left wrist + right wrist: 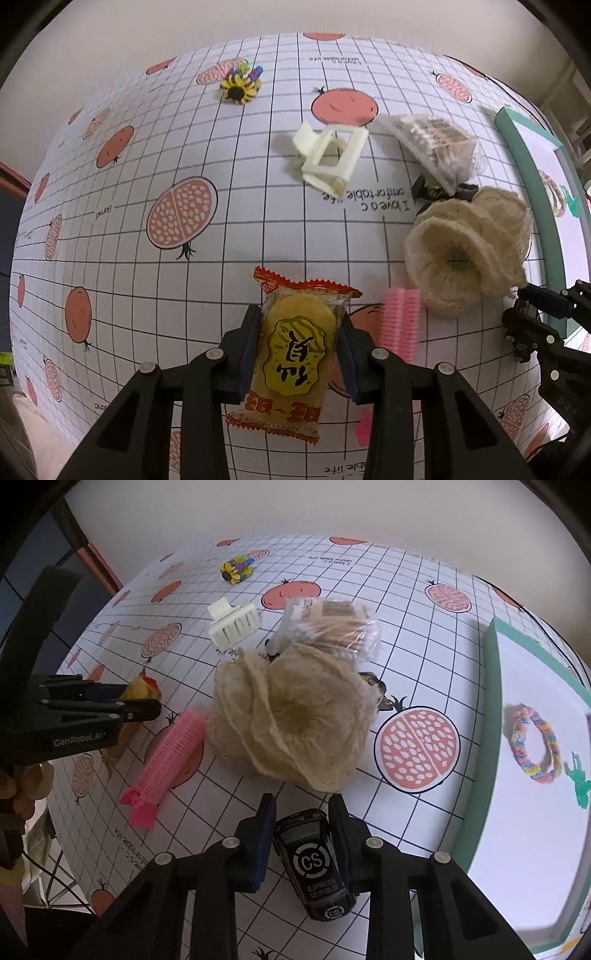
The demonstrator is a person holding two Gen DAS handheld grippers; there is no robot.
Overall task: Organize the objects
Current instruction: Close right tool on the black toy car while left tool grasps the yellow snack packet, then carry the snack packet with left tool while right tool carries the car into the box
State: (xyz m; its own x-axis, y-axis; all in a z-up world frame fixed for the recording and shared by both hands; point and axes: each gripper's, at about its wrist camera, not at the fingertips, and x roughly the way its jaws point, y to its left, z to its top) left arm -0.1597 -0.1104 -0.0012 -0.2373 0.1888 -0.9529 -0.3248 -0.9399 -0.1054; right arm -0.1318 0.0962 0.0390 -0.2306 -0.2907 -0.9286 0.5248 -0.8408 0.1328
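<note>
My left tool (298,349) pinches the light, crushable snack packet (295,354) mid-body; my right tool (302,840) clamps the rigid toy car (314,864).

Left wrist view: close over the tablecloth (236,229), facing the far wall. Right wrist view: equally low and near, same heading, from further right. Shared: cream crocheted cloth (465,254) (291,716), pink hair roller (400,321) (166,760), white claw clip (328,155) (234,624).

hair roller (162,764) left of lace cloth (291,716), swab bag (332,627) behind, bracelet (535,742) in tray (491,686)
</note>
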